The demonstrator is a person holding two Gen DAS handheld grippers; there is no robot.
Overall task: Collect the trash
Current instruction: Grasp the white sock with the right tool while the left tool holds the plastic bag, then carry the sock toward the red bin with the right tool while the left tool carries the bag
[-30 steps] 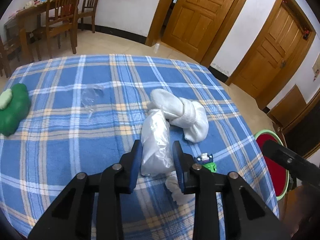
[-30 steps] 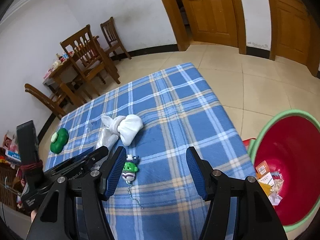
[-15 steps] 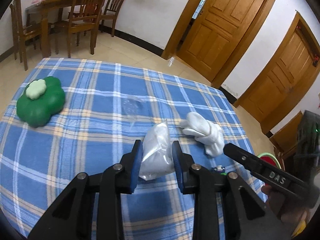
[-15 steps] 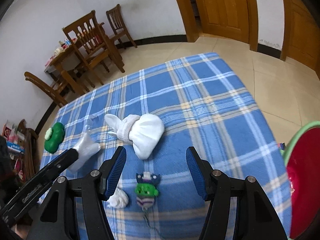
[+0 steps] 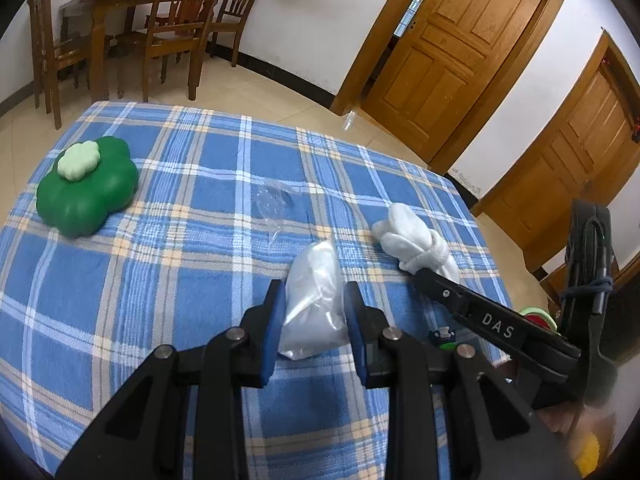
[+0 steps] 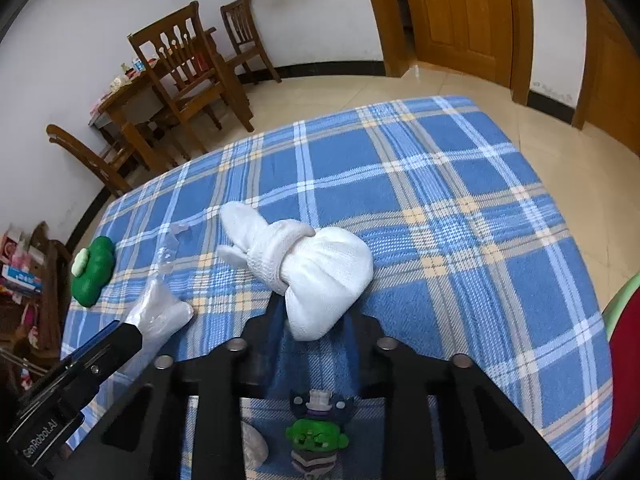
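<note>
We had both claws angled down over the plaid table [image 5: 120, 280]. Left gripper [image 5: 314, 316] was pinching the white plastic bag [image 5: 314, 304]; right gripper [image 6: 316, 324] had just been closing w/ the rolled white cloth [image 6: 320, 272] between its jaws, mid-table.

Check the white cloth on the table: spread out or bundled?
Bundled: the white cloth is rolled and knotted into a lump, one end between the right gripper fingers.

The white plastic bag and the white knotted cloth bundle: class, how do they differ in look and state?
The plastic bag is glossy, thin and crinkled; the cloth bundle is matte, thick and tied in a knot. The bag sits clamped in the left gripper; the right gripper has just been closing around the bundle's end. Both are white, on the blue plaid tablecloth.
</note>
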